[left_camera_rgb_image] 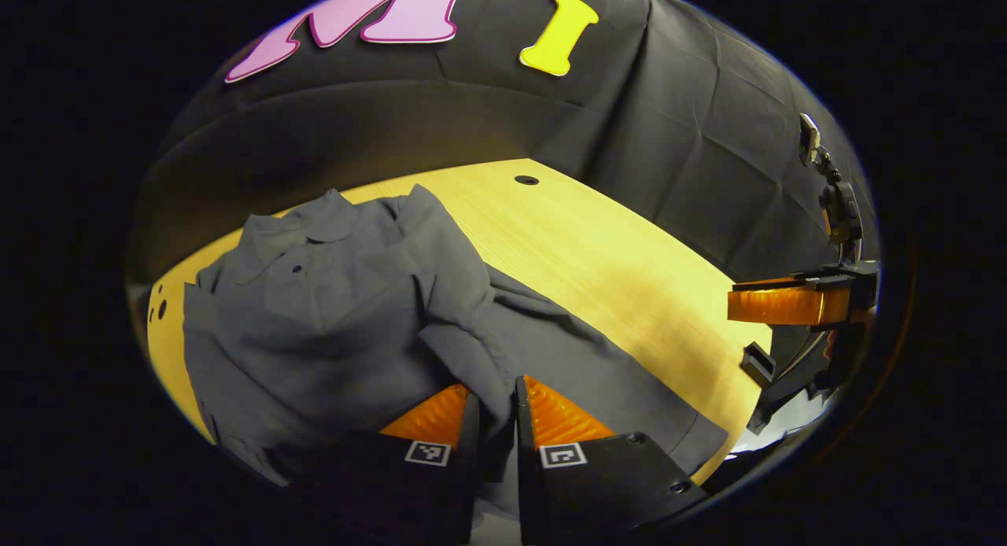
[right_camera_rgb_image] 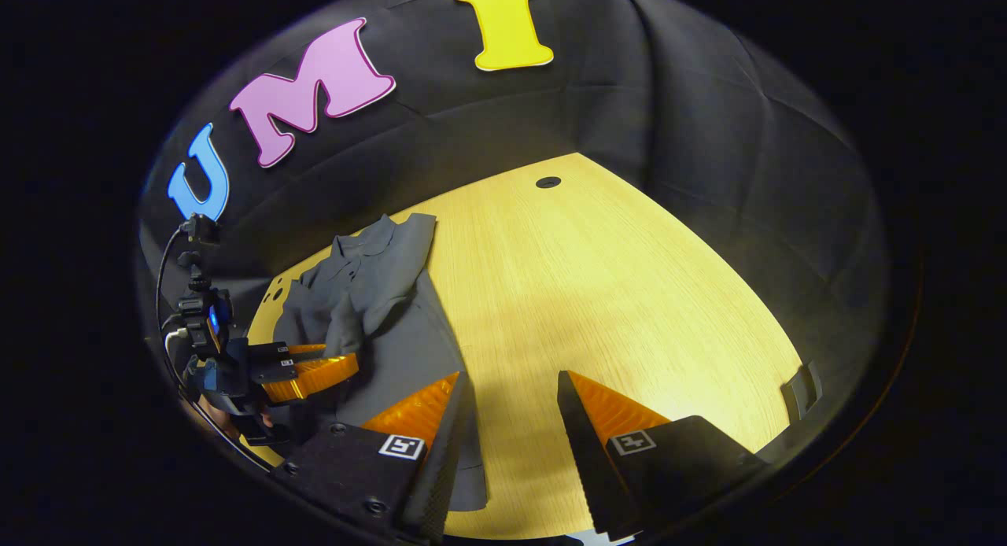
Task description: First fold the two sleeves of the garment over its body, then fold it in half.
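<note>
A dark grey collared shirt of soft woven cloth [left_camera_rgb_image: 330, 310] lies on the pale yellow wood-grain tabletop [left_camera_rgb_image: 614, 271], toward its left part in the left gripper view, with the collar pointing to the far edge and the hem running toward the near edge. In the left gripper view, the left tool [left_camera_rgb_image: 494, 408] has its two fingers drawn nearly together, and a bunched fold of the shirt's sleeve [left_camera_rgb_image: 464, 326] is pinched between them, lifted over the shirt's body; in the right gripper view the same tool [right_camera_rgb_image: 315, 373] sits at the shirt's left side with the cloth rising from its fingers. The right tool [right_camera_rgb_image: 507, 404] stands wide apart and grips nothing; its left finger [right_camera_rgb_image: 429, 416] lies over the shirt's lower right part and its right finger [right_camera_rgb_image: 606, 412] over bare tabletop. In the left gripper view the right tool [left_camera_rgb_image: 787, 304] appears far to the right, near the tabletop's edge. A small dark round hole [right_camera_rgb_image: 548, 182] marks the tabletop near its far edge.
</note>
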The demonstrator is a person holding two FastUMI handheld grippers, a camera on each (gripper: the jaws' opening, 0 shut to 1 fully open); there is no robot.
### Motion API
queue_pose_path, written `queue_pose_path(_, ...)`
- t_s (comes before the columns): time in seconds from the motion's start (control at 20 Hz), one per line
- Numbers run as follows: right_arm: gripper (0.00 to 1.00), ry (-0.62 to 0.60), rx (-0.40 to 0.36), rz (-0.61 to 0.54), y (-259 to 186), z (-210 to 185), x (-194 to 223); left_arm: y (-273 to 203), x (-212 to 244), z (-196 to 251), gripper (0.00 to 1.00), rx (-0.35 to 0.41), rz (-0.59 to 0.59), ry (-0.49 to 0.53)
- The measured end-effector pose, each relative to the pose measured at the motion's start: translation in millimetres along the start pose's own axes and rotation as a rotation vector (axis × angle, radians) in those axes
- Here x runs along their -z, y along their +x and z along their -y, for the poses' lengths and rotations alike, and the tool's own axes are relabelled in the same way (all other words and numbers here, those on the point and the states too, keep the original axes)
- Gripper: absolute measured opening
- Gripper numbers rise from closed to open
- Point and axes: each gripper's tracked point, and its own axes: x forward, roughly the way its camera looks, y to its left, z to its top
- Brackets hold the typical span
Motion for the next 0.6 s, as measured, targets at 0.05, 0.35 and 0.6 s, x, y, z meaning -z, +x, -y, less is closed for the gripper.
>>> queue_pose_path(0.05,0.7,-0.001,-0.001,0.0,-2,-2,0,-1,1,2,0.39,0.008,-0.002,-0.003)
queue_pose_path(0.35,0.72,-0.021,-0.02,0.005,-14,-22,6,-26,6,31,0.73,0.096,0.041,0.012)
queue_pose_path(0.6,0.81,-0.043,-0.046,-0.009,-27,-46,21,-65,21,25,0.96,0.072,0.059,-0.009)
